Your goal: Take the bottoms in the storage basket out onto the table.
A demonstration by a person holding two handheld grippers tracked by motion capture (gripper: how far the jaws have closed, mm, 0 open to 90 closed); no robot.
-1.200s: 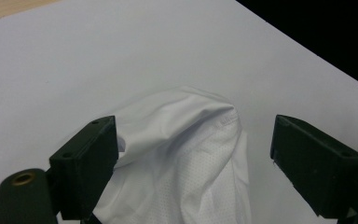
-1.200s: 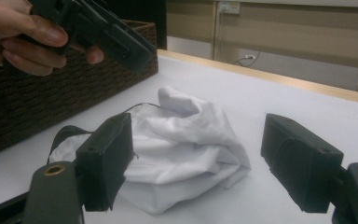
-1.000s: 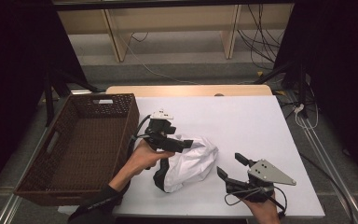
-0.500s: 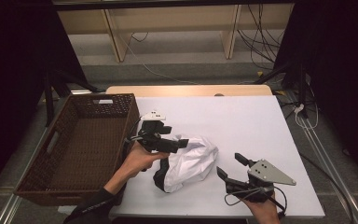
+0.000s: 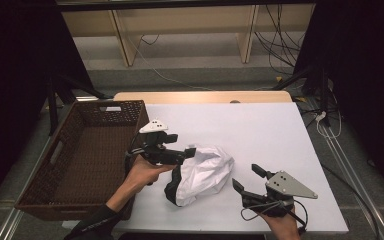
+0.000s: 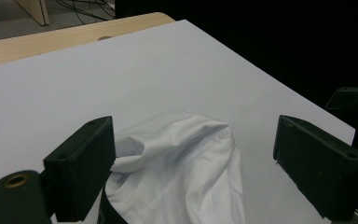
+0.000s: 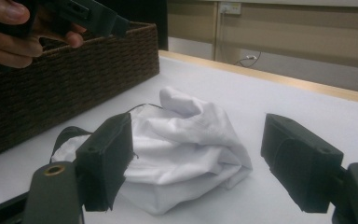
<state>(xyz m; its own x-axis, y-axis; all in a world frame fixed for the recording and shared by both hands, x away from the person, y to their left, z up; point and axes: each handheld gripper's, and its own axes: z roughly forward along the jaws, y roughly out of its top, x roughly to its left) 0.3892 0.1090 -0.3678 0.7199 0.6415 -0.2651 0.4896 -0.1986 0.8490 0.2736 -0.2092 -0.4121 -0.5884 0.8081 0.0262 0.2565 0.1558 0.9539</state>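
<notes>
So far nothing is packed: my basket (image 5: 82, 165) sits on the table (image 5: 260, 130) with no cloth in it.
Beside it the white shirt (image 5: 205, 172) lies crumpled on the table; my left gripper (image 5: 187, 152) hovers over it, my right gripper (image 5: 247, 177) waits nearby, both with jaws apart, gripping nothing.

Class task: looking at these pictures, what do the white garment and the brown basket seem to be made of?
White garment: soft, matte fabric, probably sports mesh; it creases and shows tiny holes, with dark trim. Brown basket: woven wicker or a similar fibre, matte, judging by its plaited walls.
</notes>
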